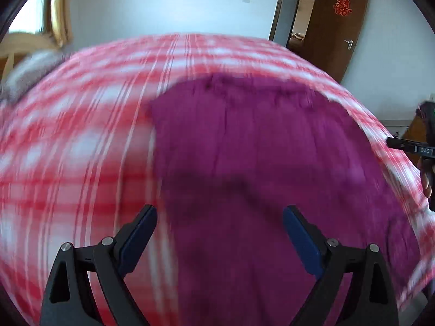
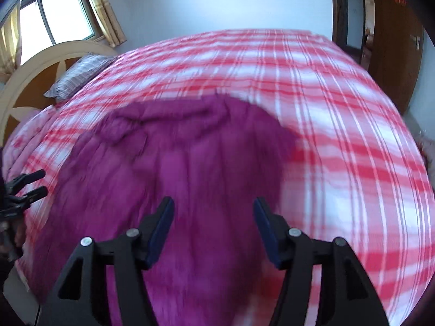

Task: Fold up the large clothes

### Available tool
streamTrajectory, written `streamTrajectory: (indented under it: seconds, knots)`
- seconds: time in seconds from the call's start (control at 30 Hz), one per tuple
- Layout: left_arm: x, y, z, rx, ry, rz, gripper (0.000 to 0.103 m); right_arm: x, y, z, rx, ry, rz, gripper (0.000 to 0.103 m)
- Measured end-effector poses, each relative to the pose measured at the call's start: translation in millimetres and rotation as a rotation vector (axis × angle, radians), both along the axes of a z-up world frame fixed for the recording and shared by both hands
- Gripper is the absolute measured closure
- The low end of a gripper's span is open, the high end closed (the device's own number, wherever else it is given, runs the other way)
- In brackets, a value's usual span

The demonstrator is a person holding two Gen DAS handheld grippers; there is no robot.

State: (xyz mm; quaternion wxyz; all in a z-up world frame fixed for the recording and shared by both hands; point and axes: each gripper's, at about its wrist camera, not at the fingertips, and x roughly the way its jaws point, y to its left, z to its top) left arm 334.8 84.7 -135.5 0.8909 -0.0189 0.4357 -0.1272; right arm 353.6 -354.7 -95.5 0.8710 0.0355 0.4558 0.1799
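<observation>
Motion blur smears the magenta garment [image 1: 258, 163], its lower edge cut off beneath both grippers. It lies spread on the red plaid bedspread [image 2: 339, 135] ahead of the left gripper [image 1: 219, 235] and right gripper [image 2: 214, 225], both spread wide and empty. A striped pillow [image 2: 78, 74] sits far left.

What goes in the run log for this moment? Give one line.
left gripper: open, empty | right gripper: open, empty | magenta garment: spread on red plaid bedsheet | frames motion-blurred
</observation>
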Motion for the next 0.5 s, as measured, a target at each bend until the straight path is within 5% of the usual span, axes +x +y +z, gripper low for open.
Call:
streamTrajectory:
  seconds: [0.2, 0.4, 0.5]
  knots:
    - [-83.4, 25.4, -23.3, 0.002, 0.026, 0.012, 0.009, -112.7, -43.6, -0.6, -0.007, 0.045, -0.068, 0.033]
    - [-124.6, 26.0, -34.8, -0.077, 0.059, 0.011, 0.009, -179.9, -40.4, -11.7, -0.025, 0.113, -0.037, 0.028]
    - [-141.8, 14.6, -42.8, -0.033, 0.039, 0.022, 0.009, -197.8, -27.2, -35.6, 0.020, 0.156, -0.037, 0.026]
